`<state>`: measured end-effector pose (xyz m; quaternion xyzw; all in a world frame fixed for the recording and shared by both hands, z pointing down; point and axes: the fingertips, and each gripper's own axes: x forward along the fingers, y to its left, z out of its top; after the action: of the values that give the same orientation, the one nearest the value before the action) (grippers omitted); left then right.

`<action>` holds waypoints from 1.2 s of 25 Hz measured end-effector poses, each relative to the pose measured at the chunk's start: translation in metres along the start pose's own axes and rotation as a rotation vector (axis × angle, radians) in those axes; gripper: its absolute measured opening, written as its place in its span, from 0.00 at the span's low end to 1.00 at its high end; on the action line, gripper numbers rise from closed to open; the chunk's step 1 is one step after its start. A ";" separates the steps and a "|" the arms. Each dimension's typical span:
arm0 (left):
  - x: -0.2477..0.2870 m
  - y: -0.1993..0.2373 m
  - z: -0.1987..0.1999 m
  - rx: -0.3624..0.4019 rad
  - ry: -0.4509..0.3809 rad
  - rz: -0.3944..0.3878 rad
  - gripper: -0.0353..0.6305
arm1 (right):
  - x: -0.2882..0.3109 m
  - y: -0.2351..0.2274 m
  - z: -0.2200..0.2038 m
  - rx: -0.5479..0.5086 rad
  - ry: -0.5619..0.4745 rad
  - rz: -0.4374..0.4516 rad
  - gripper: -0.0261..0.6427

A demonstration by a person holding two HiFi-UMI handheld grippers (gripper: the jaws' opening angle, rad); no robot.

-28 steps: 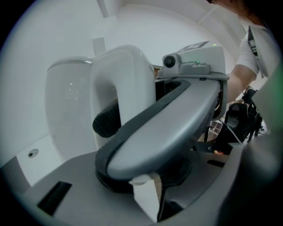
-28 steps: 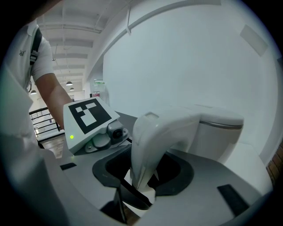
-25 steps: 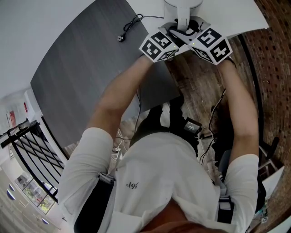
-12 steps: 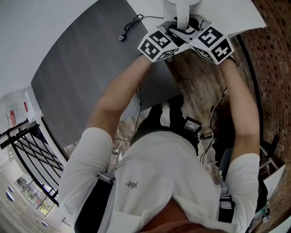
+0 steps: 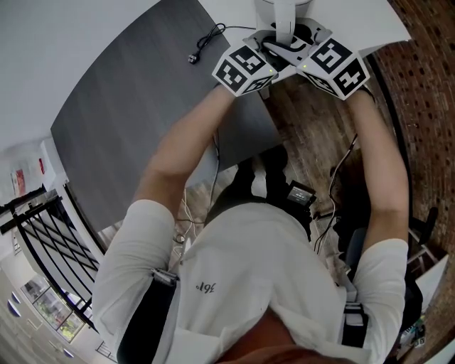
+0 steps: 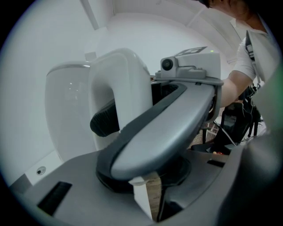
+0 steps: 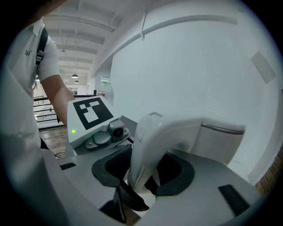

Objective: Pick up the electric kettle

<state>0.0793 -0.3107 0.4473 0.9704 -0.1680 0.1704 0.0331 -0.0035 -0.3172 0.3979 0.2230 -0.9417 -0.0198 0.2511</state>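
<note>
The white electric kettle (image 5: 284, 8) shows at the top edge of the head view, its curved handle (image 5: 283, 30) towards me. Both grippers meet at that handle, marker cubes side by side. In the left gripper view my left gripper (image 6: 128, 123) is shut on the handle (image 6: 121, 84), with a black pad (image 6: 104, 120) through the loop beside the kettle body (image 6: 66, 110). In the right gripper view my right gripper (image 7: 146, 176) holds the handle (image 7: 152, 141) from the other side. Its jaws have just been opening a little, with the handle still between the pads.
A dark grey tabletop (image 5: 142, 92) lies to the left with a black power cord (image 5: 202, 43) on it. A white surface (image 5: 370, 21) is behind the kettle. Below are a wood floor with cables (image 5: 334, 178), a brick wall (image 5: 426, 85) and a black railing (image 5: 43, 227).
Both grippers and the kettle have shifted towards the top of the head view together, and the arms have stretched further out. The cord stays where it was.
</note>
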 end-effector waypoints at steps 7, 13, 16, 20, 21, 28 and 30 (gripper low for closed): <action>-0.013 -0.016 0.023 0.024 -0.006 0.006 0.21 | -0.020 0.012 0.023 -0.029 -0.019 -0.014 0.28; -0.025 -0.031 0.042 0.032 -0.018 0.006 0.21 | -0.038 0.023 0.040 -0.061 -0.033 -0.014 0.29; -0.030 -0.039 0.051 0.039 -0.020 0.005 0.21 | -0.047 0.028 0.048 -0.075 -0.043 -0.016 0.29; -0.038 -0.048 0.062 0.052 -0.019 0.011 0.21 | -0.058 0.036 0.059 -0.090 -0.058 -0.019 0.29; -0.040 -0.050 0.064 0.054 -0.019 0.012 0.21 | -0.060 0.038 0.063 -0.092 -0.063 -0.019 0.29; -0.054 -0.067 0.080 0.062 -0.031 0.009 0.21 | -0.076 0.054 0.081 -0.120 -0.088 -0.019 0.29; -0.057 -0.070 0.084 0.070 -0.029 0.011 0.21 | -0.079 0.057 0.086 -0.124 -0.094 -0.021 0.29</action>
<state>0.0793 -0.2366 0.3483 0.9723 -0.1678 0.1624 -0.0044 -0.0068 -0.2380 0.2950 0.2159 -0.9470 -0.0914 0.2196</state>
